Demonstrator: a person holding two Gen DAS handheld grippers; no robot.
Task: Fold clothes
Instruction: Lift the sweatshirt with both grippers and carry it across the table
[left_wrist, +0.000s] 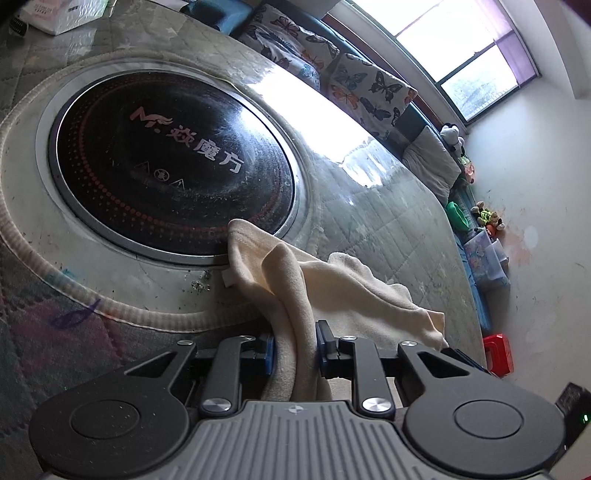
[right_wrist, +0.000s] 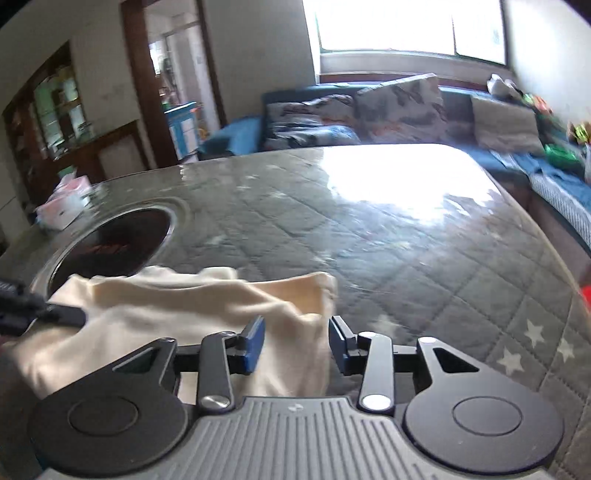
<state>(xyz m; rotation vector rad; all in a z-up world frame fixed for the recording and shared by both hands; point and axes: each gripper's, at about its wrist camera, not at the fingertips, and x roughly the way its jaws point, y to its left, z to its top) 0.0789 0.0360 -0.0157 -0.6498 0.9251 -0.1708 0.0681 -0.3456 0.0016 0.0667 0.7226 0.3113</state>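
1. Your left gripper (left_wrist: 295, 352) pinches a bunched fold of the cream garment (left_wrist: 317, 273) between its blue pads; your right gripper (right_wrist: 296, 345) has its fingers spread, with cloth lying between them but not clamped
2. The garment lies on the quilted table cover (right_wrist: 424, 266), one edge touching the rim of the round cooktop (left_wrist: 173, 162); the table beyond it toward the sofa (right_wrist: 332, 110) is bare
3. On the cooktop you can read "MT" and "魔方"; one character between them is unclear
4. From the right wrist, the garment's long axis runs left to right across the table
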